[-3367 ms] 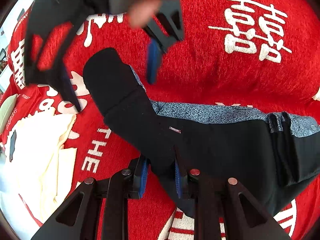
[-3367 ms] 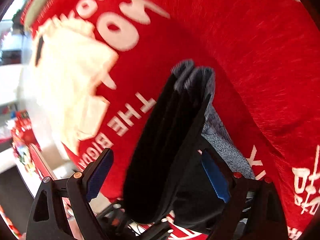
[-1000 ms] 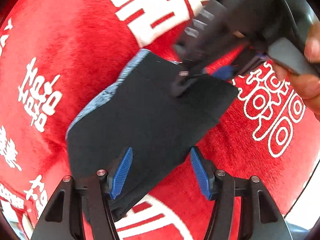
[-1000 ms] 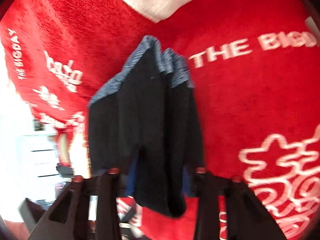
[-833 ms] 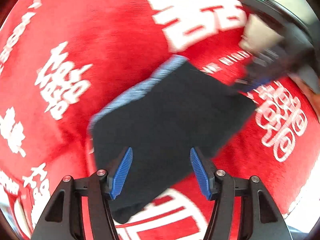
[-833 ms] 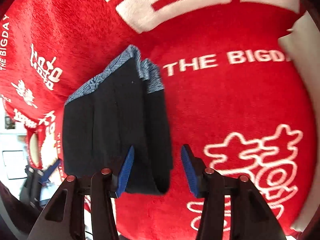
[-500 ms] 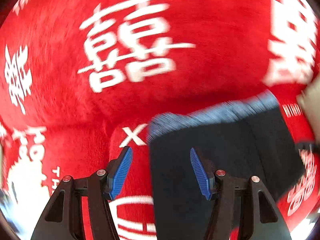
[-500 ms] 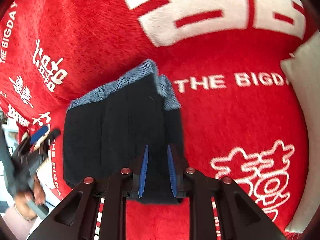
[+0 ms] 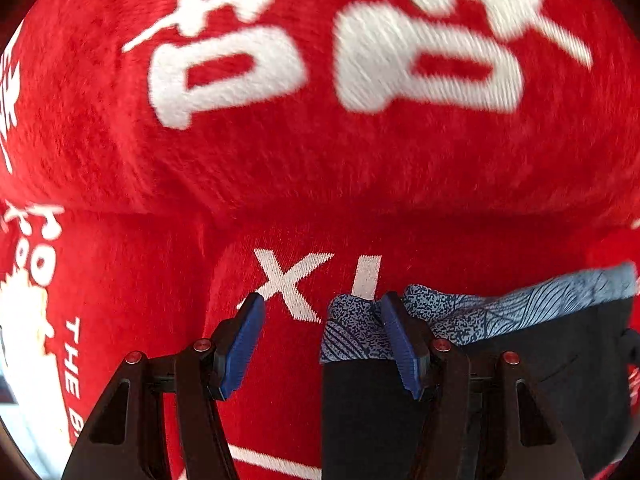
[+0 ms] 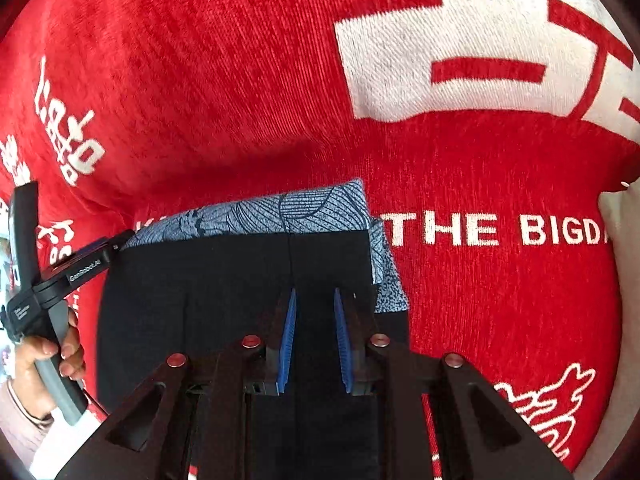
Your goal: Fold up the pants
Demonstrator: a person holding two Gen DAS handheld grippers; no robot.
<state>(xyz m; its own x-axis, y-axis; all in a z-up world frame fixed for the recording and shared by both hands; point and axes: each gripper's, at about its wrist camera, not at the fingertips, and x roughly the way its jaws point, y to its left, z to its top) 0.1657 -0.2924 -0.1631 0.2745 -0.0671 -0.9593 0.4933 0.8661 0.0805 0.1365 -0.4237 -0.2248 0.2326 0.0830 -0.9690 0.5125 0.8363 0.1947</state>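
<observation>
The folded black pants (image 10: 224,280), with a blue patterned waistband (image 10: 280,212) along the far edge, lie flat on the red blanket (image 10: 240,80). My right gripper (image 10: 315,292) points down on their right part, jaws drawn narrow with black cloth filling the gap between the pads. My left gripper (image 9: 320,300) stands open at the pants' left waistband corner (image 9: 352,332). Its right pad (image 9: 400,344) rests on that corner, and the left pad (image 9: 244,340) is over bare blanket. In the right wrist view the left gripper's tip (image 10: 114,246) touches the same corner.
A hand (image 10: 52,352) grips the left gripper's grey handle at the left edge of the right wrist view. A cream cloth (image 9: 24,320) lies to the left. A pale cushion (image 10: 620,248) borders the blanket on the right.
The left gripper swung off the middle of the pants to their left waistband corner. The right gripper's jaws opened wide, then narrowed over the pants, which now lie flat.
</observation>
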